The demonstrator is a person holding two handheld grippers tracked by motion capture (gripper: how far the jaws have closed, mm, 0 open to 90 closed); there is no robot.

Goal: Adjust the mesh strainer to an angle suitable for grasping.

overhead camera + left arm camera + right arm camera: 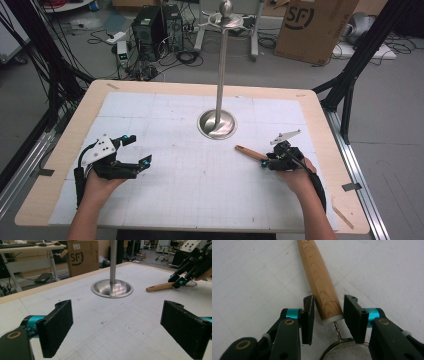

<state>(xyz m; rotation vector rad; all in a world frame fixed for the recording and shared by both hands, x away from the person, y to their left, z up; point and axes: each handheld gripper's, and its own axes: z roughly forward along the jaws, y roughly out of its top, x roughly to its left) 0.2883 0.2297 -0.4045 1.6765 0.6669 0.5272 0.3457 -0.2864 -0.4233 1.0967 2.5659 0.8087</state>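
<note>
A person sits at a light wooden table (320, 107) topped with a white gridded mat (200, 175), one two-jaw gripper in each hand.

The left gripper (136, 151), black with blue joints and a white plate on top, rests low over the mat near the table's left edge, about midway along it. Seen from the left gripper view (115, 330), its jaws stand wide apart with nothing between them, only bare mat.

The right gripper (265, 163) sits toward the right edge of the table, held by the person's right hand (295, 172). Its jaws straddle the lower end of a tapered light wooden handle (323, 282). In the right gripper view (328, 315) the jaws are partly closed, with a narrow gap showing on either side of the handle, so they frame it without clearly pressing on it. The handle lies flat on the mat, pointing away toward the table's centre. A thin metal stem leads from its white-capped end to a round strainer of fine silver mesh (347, 352), which lies under the gripper.

A tall polished steel stand (220, 70) with a round dished base (217, 124) stands upright near the middle of the table, closer to the far edge. A brown cardboard box (315, 27) sits on the floor beyond the table.
</note>
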